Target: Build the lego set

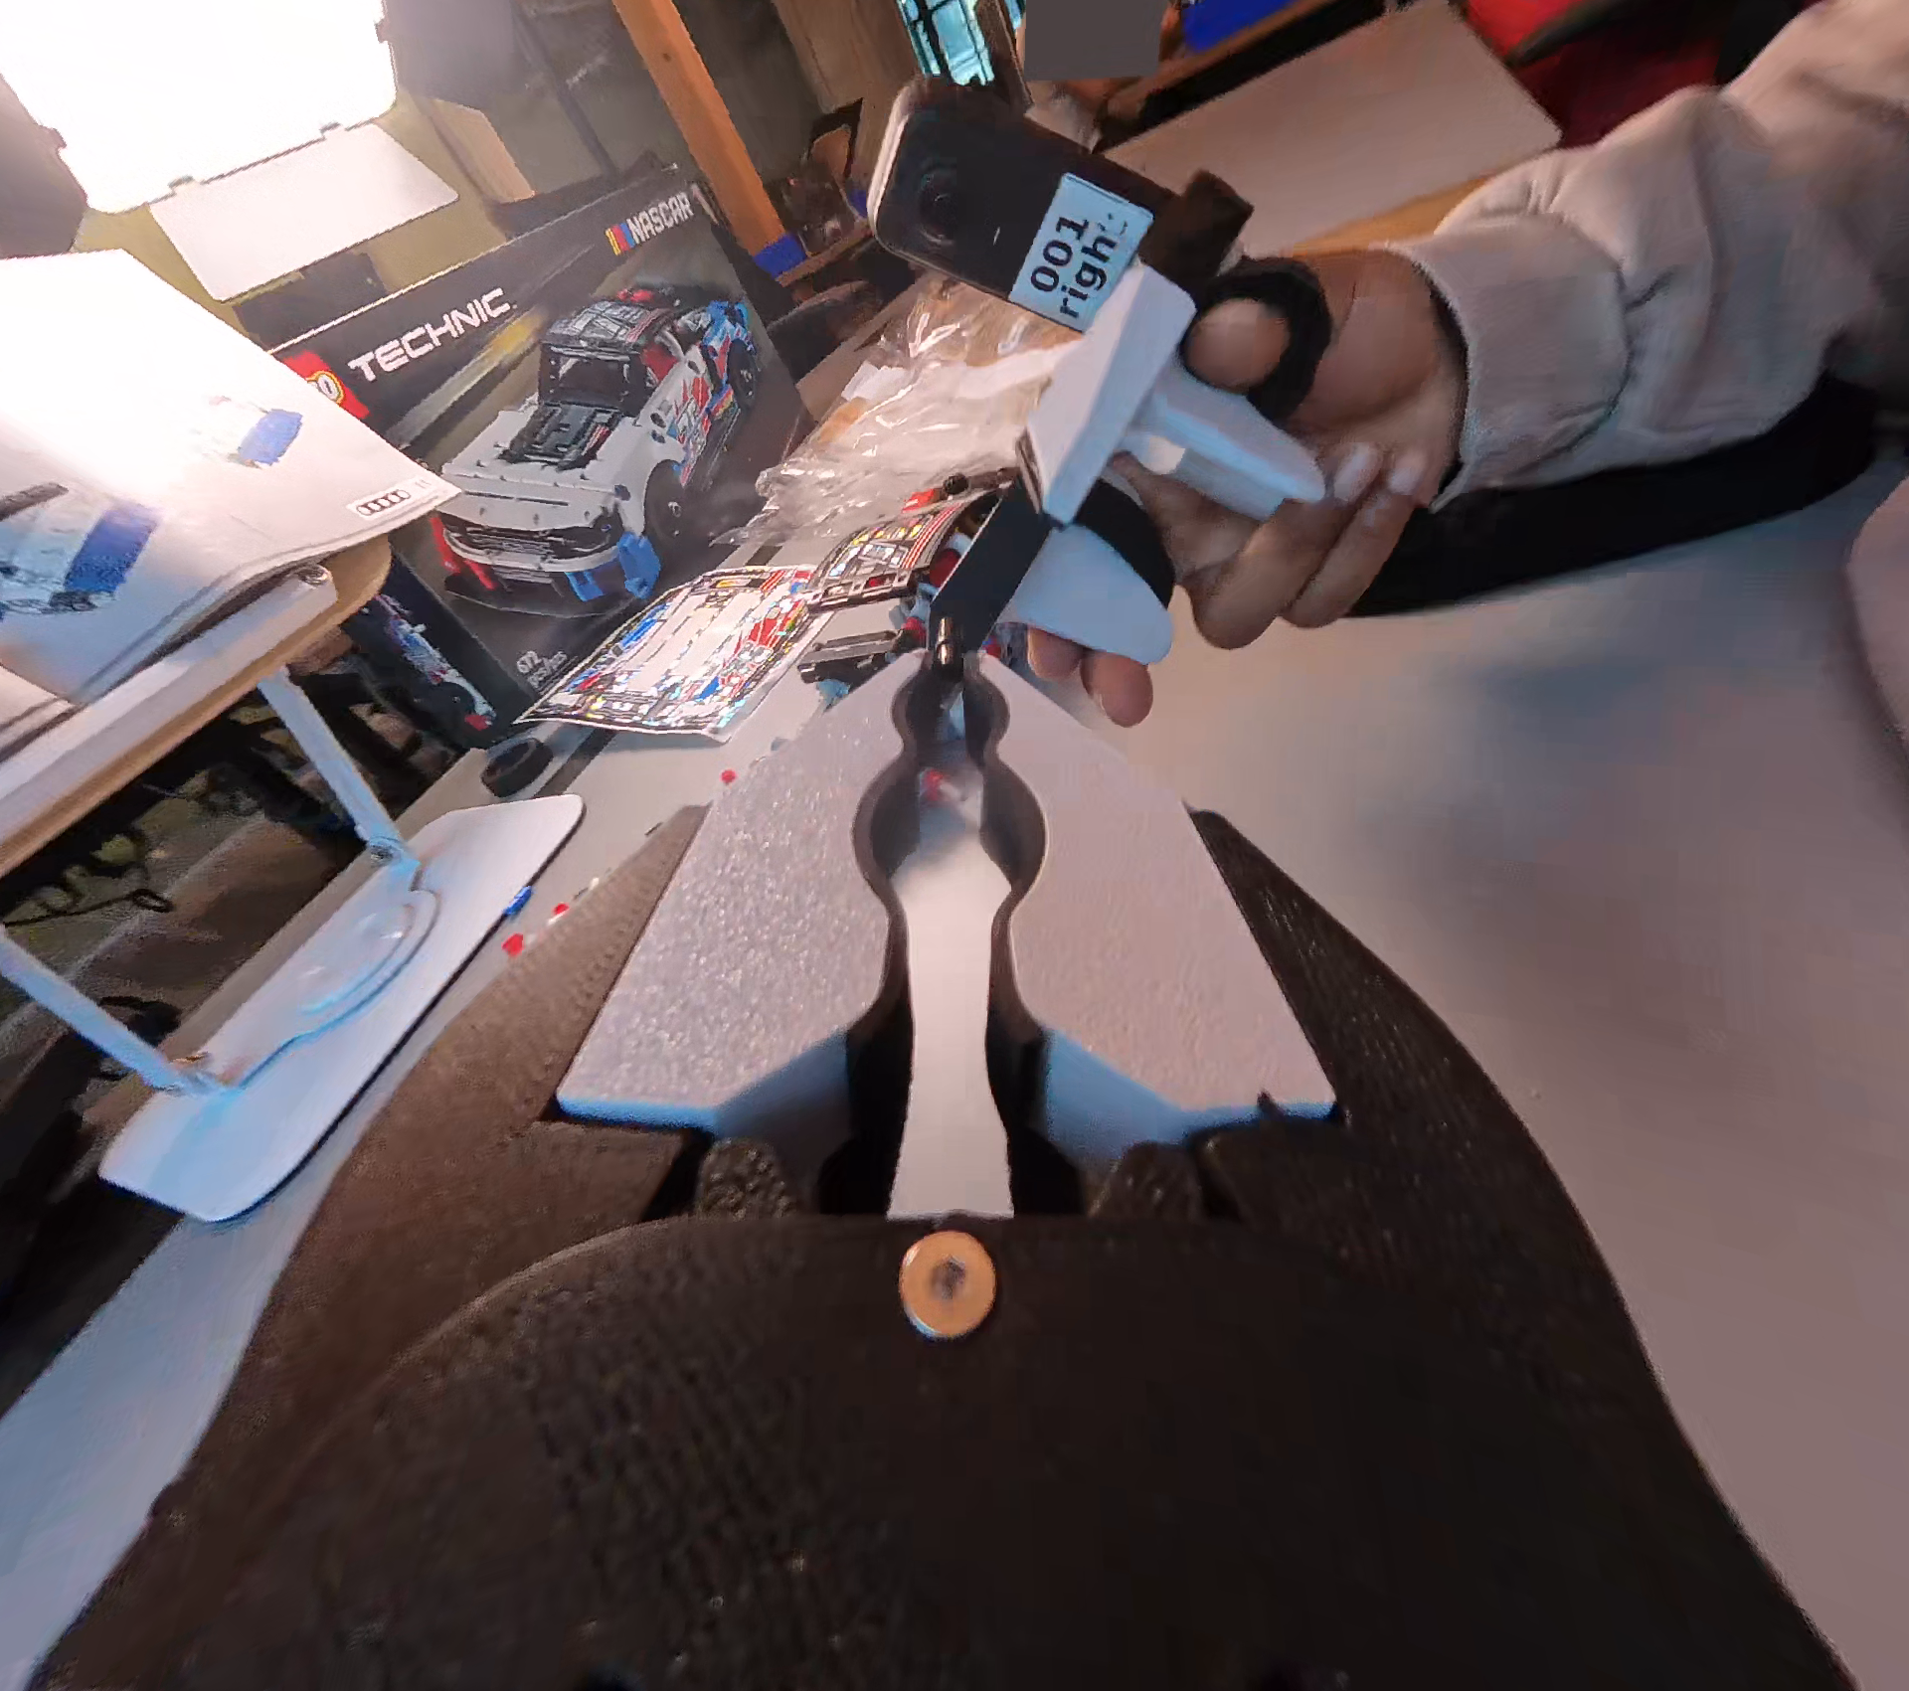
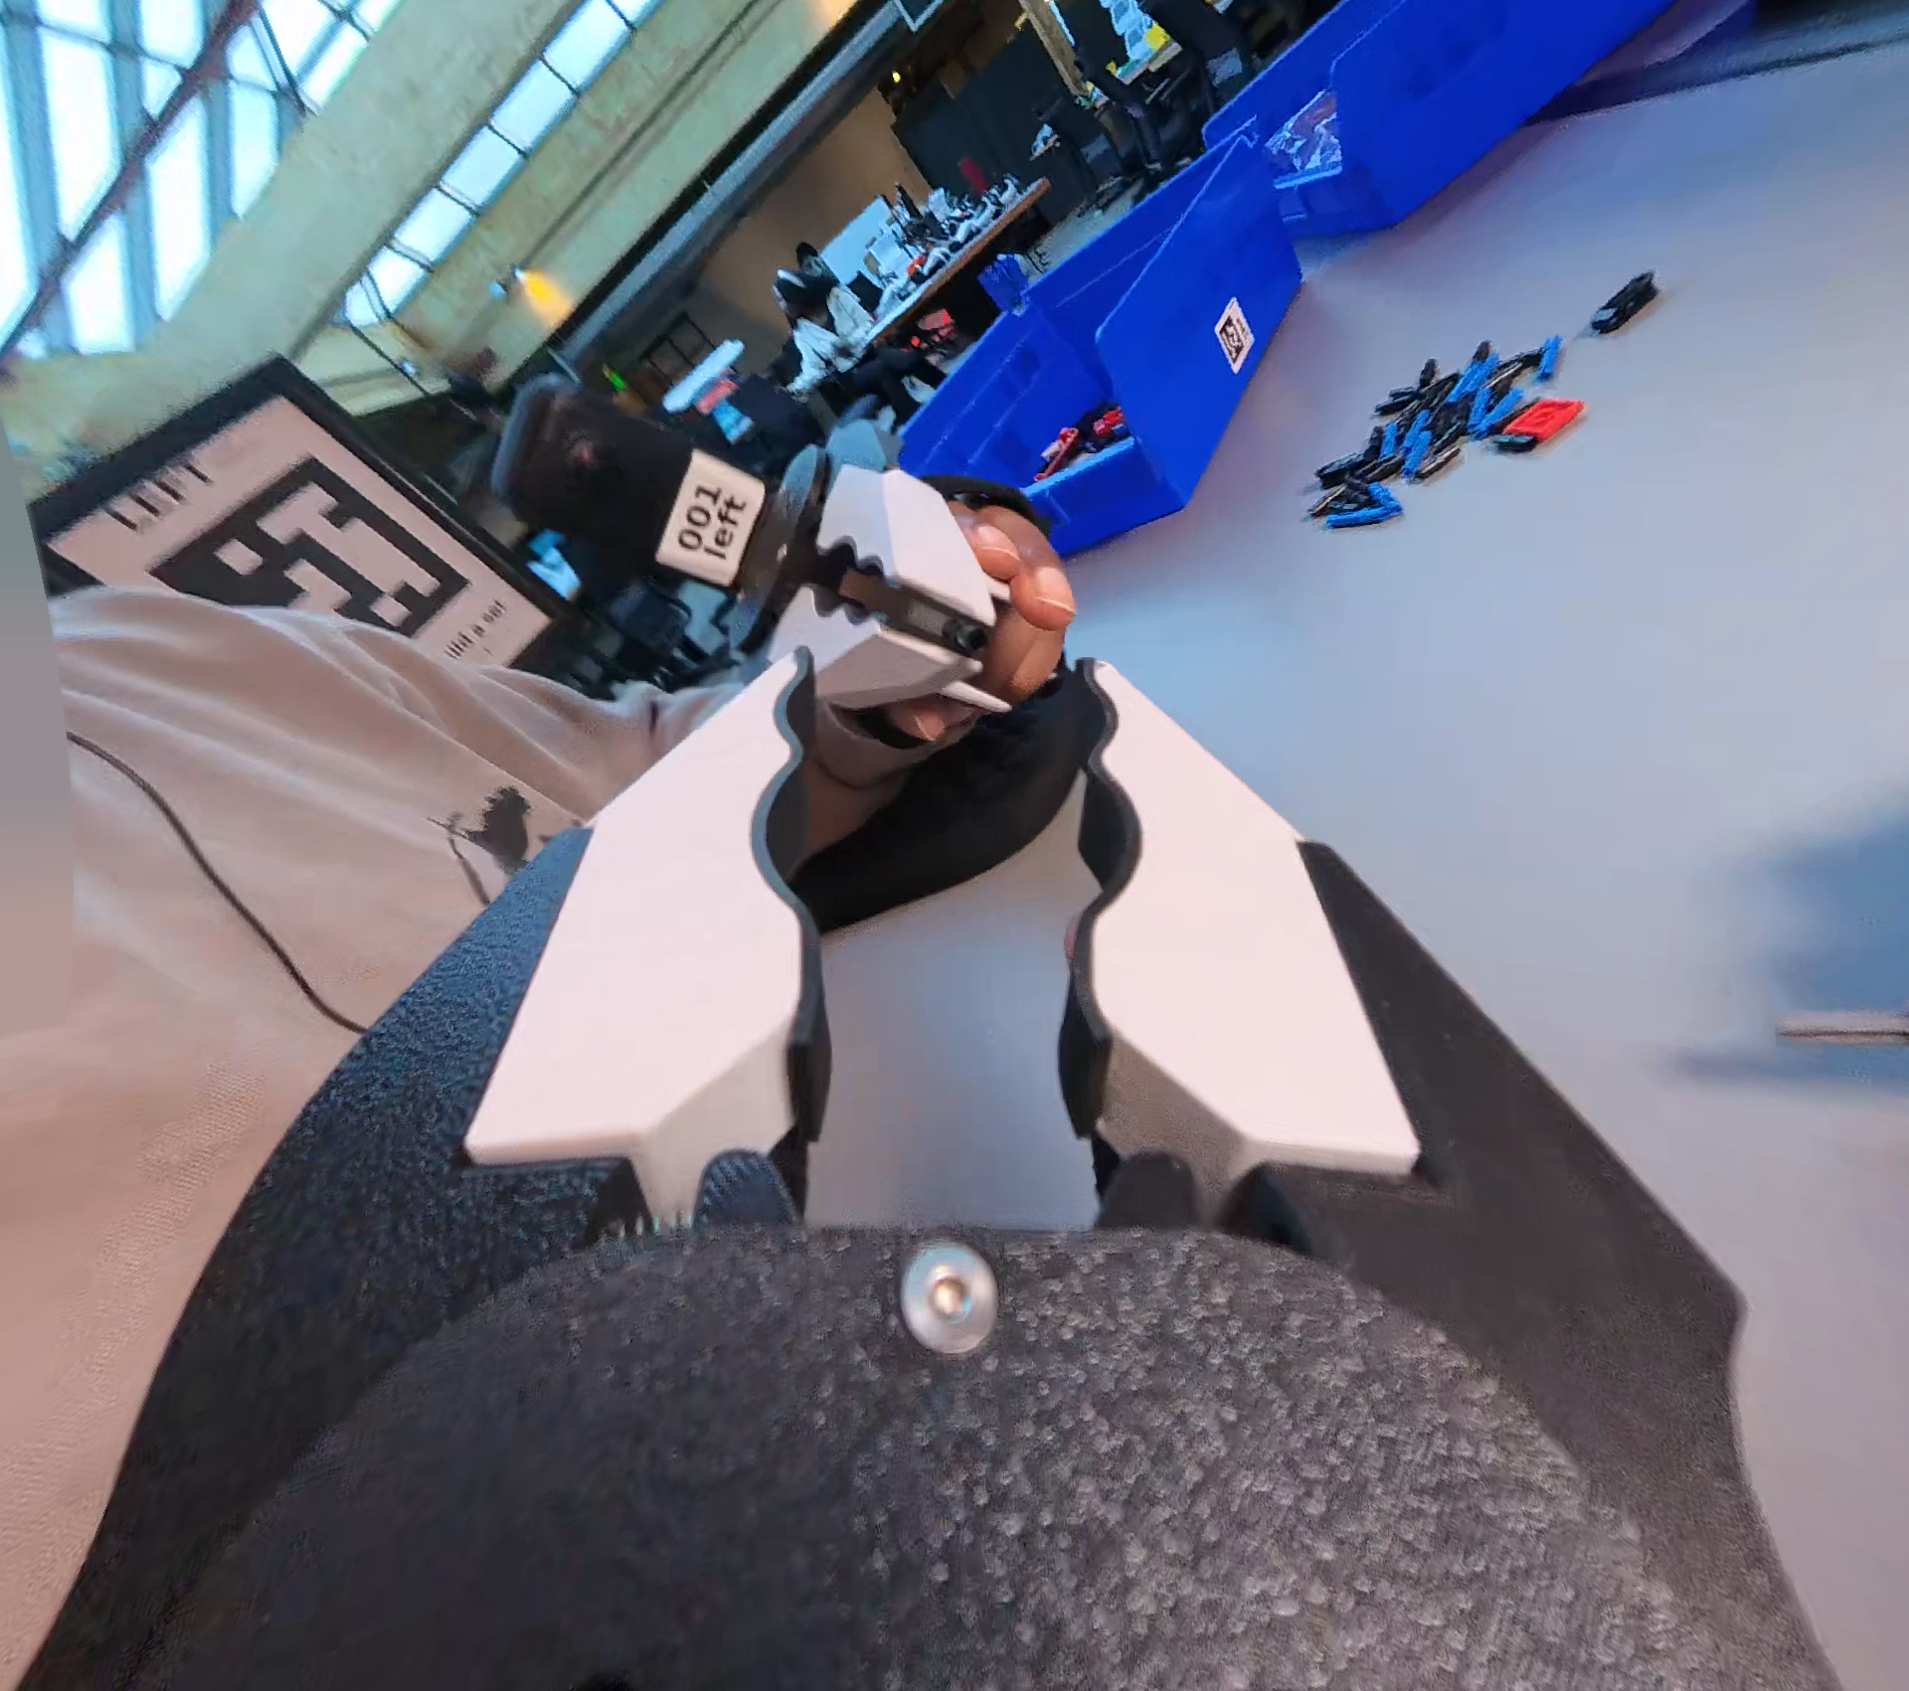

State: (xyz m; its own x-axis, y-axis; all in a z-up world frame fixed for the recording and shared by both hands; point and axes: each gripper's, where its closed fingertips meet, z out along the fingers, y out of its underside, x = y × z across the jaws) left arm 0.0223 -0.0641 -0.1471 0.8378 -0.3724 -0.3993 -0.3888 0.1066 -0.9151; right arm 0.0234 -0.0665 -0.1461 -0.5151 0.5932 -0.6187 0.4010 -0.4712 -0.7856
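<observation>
Left wrist view: left gripper [image 1: 945,671] pinches small black pin [image 1: 943,640].
Right gripper [image 2: 942,681] spread wide, empty; loose lego pcs [image 2: 1446,433] at 2 o'clock.

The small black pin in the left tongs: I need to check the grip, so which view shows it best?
The right wrist view: the small black pin shows side-on between the left tongs. In the left wrist view only its tip pokes past the nearly closed fingertips.

A: What do the tools look like?
B: Both grippers, left [image 1: 945,691] and right [image 2: 945,691], have white wavy-edged fingers [image 1: 764,918] on a textured black body with one silver screw [image 1: 947,1282].
A: And the person?
B: A pale grey sleeve [image 1: 1612,278] and a black strap [image 1: 1291,330].
</observation>
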